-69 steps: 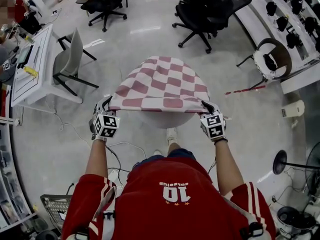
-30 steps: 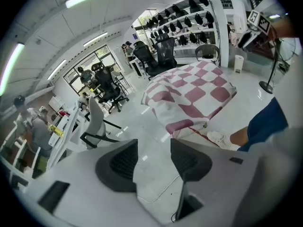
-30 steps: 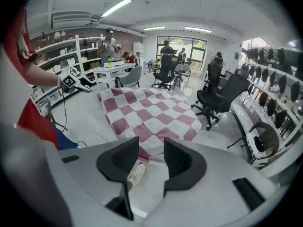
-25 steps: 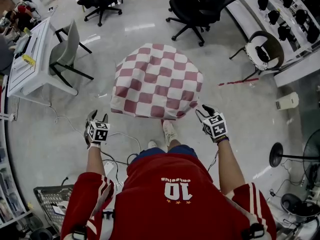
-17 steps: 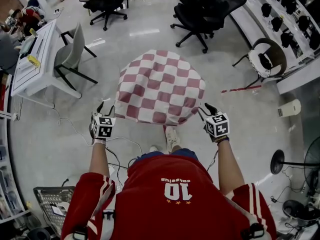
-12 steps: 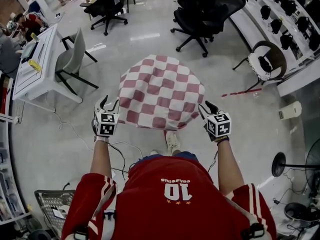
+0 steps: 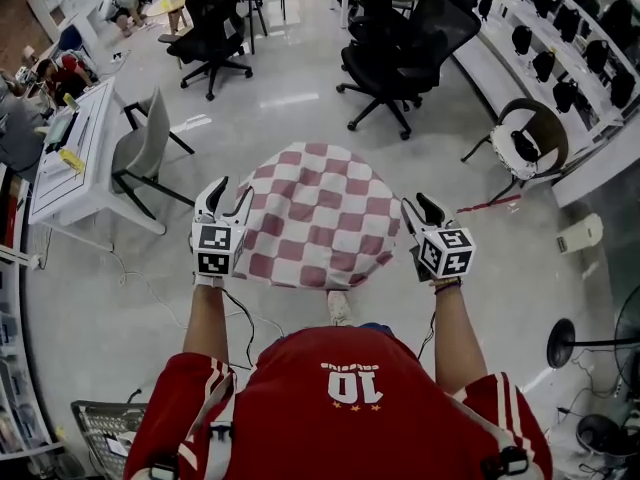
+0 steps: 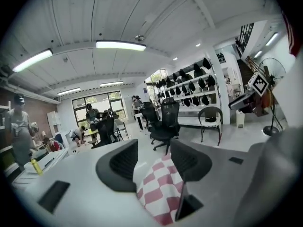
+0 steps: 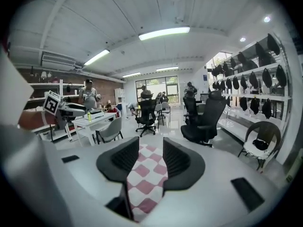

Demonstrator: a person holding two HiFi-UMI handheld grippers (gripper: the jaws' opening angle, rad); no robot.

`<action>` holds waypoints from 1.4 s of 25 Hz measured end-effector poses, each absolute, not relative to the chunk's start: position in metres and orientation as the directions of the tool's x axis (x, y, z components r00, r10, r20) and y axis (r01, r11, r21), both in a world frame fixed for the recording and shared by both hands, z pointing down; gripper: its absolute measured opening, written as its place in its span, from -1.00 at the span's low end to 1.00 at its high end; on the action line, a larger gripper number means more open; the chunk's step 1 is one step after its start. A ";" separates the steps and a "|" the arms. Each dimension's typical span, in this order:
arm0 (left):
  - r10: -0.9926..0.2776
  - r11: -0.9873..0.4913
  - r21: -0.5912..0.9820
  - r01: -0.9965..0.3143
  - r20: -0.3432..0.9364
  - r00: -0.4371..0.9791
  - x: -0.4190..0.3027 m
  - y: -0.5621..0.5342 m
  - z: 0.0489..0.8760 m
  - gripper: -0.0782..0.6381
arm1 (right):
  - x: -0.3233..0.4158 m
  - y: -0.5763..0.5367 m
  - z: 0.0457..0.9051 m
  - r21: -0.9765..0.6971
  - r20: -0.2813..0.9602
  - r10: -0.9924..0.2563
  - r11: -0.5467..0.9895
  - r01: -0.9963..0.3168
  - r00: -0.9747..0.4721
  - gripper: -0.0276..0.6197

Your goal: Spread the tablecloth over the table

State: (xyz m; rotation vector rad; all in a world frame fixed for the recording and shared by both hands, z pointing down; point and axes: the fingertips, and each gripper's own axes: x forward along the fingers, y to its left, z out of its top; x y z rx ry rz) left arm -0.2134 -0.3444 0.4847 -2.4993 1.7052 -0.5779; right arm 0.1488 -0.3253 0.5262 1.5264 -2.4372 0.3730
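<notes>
While checked tablecloth drapes over round desk, hiding it, left gripper and right gripper hover by near edge, one each side. Jaws apart, cloth showing in gaps, nothing pinched. Risk: uneven grab or one-sided tug drags cloth off-centre, bunches it, slides it onto floor.

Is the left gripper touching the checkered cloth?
Cannot tell. In the head view the left gripper overlaps the edge of the tablecloth; its own view shows cloth between open fingers, contact unclear.

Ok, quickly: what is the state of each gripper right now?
Left gripper: open, holding nothing.
Right gripper: open, holding nothing.
</notes>
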 end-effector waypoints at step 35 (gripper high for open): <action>-0.930 -0.348 -0.151 -0.925 -0.074 0.361 -0.160 -0.358 0.318 -0.74 | 0.126 -0.356 0.332 0.002 -0.036 -0.913 0.406 -0.914 -0.406 -0.80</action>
